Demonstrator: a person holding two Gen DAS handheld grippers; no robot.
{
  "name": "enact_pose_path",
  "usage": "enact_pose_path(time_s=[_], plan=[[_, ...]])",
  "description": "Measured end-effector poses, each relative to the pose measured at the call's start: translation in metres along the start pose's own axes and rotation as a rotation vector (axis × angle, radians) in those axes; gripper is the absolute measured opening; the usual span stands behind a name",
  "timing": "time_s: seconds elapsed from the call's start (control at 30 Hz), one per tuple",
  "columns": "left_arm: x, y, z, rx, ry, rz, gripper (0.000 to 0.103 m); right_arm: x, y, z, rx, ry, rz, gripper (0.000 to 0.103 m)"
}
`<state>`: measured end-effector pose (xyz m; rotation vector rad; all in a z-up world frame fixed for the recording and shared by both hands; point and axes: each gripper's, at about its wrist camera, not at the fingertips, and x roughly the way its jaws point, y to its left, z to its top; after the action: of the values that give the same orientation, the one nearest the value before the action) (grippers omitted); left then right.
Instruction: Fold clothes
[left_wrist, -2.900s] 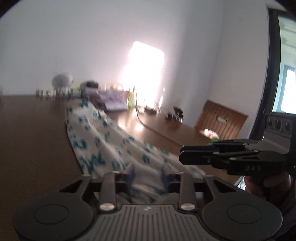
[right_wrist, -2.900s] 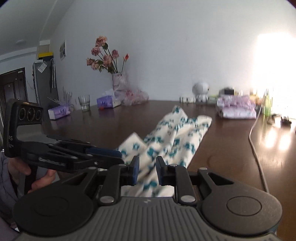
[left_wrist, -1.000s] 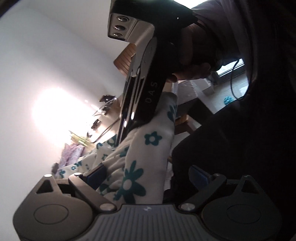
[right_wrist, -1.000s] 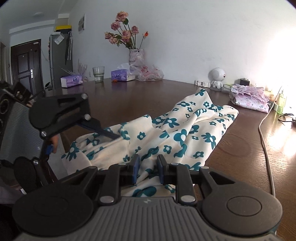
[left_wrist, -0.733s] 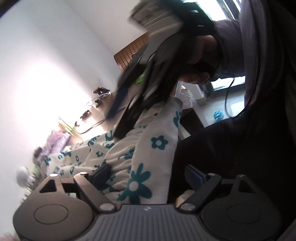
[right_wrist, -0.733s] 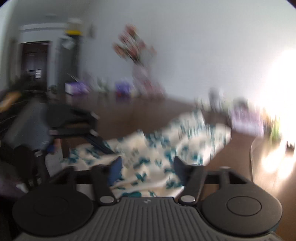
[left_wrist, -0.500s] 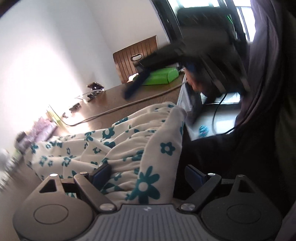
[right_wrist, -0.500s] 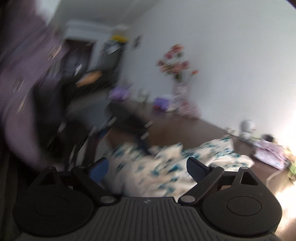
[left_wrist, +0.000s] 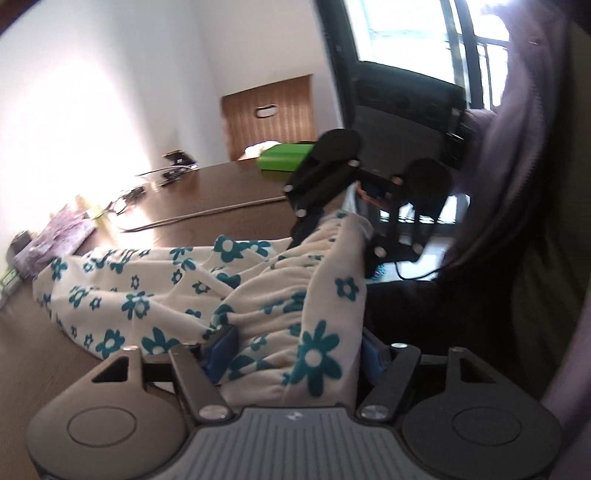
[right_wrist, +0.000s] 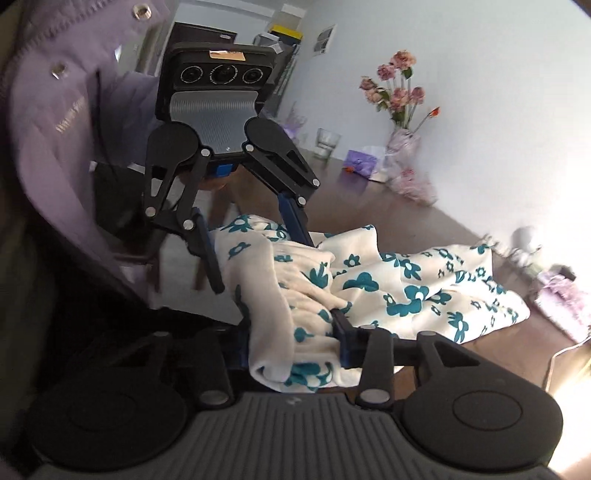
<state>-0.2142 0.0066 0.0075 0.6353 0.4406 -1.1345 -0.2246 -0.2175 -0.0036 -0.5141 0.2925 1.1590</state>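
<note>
A cream fleece garment with teal flowers (left_wrist: 166, 295) (right_wrist: 424, 291) lies along the dark wooden table (left_wrist: 229, 192) (right_wrist: 369, 199), its gathered end at the near edge by the person. My left gripper (left_wrist: 297, 350) is open, and that bunched end lies between its blue pads. The right gripper (right_wrist: 291, 336) faces it from the other side with its jaws narrower. Cloth fills the gap there and drapes over one finger. Each wrist view shows the opposite gripper: the right gripper (left_wrist: 340, 232) and the left gripper (right_wrist: 251, 240) straddle the same end.
A folded pink cloth (left_wrist: 62, 232) (right_wrist: 565, 295) and a cable (left_wrist: 207, 218) lie far down the table. Also there: a green box (left_wrist: 284, 157), a flower vase (right_wrist: 402, 147), a glass (right_wrist: 327, 142) and a tissue pack (right_wrist: 360, 162). The person's lilac jacket (right_wrist: 55, 147) is close by.
The right gripper let go of the garment, swung round to face the left gripper and has narrowed around the bunched end. The left gripper's jaws have closed a little around the cloth.
</note>
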Motion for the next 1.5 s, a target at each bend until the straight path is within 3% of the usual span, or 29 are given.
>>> enact_pose_path(time_s=[0.1, 0.17, 0.27, 0.43, 0.5, 0.53, 0.57, 0.63, 0.67, 0.7, 0.77, 0.93, 1.03, 1.1, 1.13, 1.17, 1.2, 1.33, 1.4, 1.47, 1.5], plan=[[-0.002, -0.015, 0.002, 0.08, 0.0, 0.041, 0.068, -0.01, -0.015, -0.003, 0.121, -0.031, 0.092, 0.036], [-0.002, -0.029, 0.002, 0.15, 0.001, 0.08, 0.076, -0.014, -0.026, -0.009, 0.213, -0.063, 0.144, 0.035], [0.003, -0.045, -0.004, 0.239, -0.012, 0.131, 0.077, -0.019, -0.042, -0.018, 0.319, -0.104, 0.219, 0.035], [0.008, -0.044, -0.005, 0.236, -0.083, 0.189, 0.077, -0.019, -0.058, -0.018, 0.371, -0.106, 0.32, 0.035], [0.011, -0.04, -0.002, 0.243, -0.08, 0.173, 0.076, -0.021, -0.058, -0.014, 0.362, -0.1, 0.359, 0.035], [0.012, -0.037, -0.002, 0.231, -0.077, 0.156, 0.071, -0.021, -0.059, -0.012, 0.359, -0.098, 0.377, 0.035], [0.013, -0.031, -0.002, 0.197, -0.077, 0.135, 0.056, -0.021, -0.06, -0.011, 0.357, -0.097, 0.388, 0.035], [0.013, -0.02, -0.004, 0.127, -0.077, 0.093, 0.039, -0.024, -0.06, -0.011, 0.354, -0.092, 0.381, 0.035], [0.013, -0.014, -0.005, 0.093, -0.076, 0.071, 0.035, -0.026, -0.061, -0.011, 0.356, -0.098, 0.366, 0.038], [0.014, -0.008, -0.006, 0.058, -0.076, 0.05, 0.034, -0.028, -0.061, -0.012, 0.36, -0.116, 0.34, 0.042], [0.014, 0.004, -0.008, -0.011, -0.076, 0.008, 0.031, -0.033, -0.06, -0.016, 0.371, -0.143, 0.272, 0.068], [0.015, 0.033, -0.014, -0.192, -0.085, -0.103, 0.031, -0.04, -0.035, -0.022, 0.274, -0.192, 0.149, 0.087], [0.018, 0.052, -0.017, -0.312, -0.101, -0.166, 0.03, -0.035, -0.014, -0.025, 0.144, -0.199, 0.028, 0.089], [0.017, 0.058, -0.019, -0.349, -0.108, -0.189, 0.029, -0.029, -0.014, -0.027, 0.132, -0.206, 0.0, 0.086], [0.017, 0.06, -0.019, -0.365, -0.107, -0.201, 0.029, -0.026, -0.017, -0.026, 0.147, -0.215, 0.008, 0.071], [0.018, 0.063, -0.019, -0.398, -0.104, -0.223, 0.028, -0.022, -0.025, -0.024, 0.186, -0.216, 0.053, 0.05], [0.02, 0.069, -0.019, -0.443, -0.101, -0.255, 0.028, -0.016, -0.036, -0.022, 0.254, -0.203, 0.124, 0.043], [0.01, 0.096, -0.023, -0.686, -0.112, -0.324, 0.029, -0.011, -0.077, -0.026, 0.543, -0.237, 0.258, 0.036], [0.004, 0.109, -0.026, -0.809, -0.125, -0.342, 0.038, -0.012, -0.091, -0.034, 0.677, -0.272, 0.269, 0.033], [-0.003, 0.118, -0.032, -0.908, -0.164, -0.307, 0.064, -0.013, -0.104, -0.043, 0.812, -0.306, 0.271, 0.02], [-0.008, 0.12, -0.036, -0.943, -0.185, -0.276, 0.069, -0.013, -0.107, -0.047, 0.858, -0.312, 0.261, 0.018]])
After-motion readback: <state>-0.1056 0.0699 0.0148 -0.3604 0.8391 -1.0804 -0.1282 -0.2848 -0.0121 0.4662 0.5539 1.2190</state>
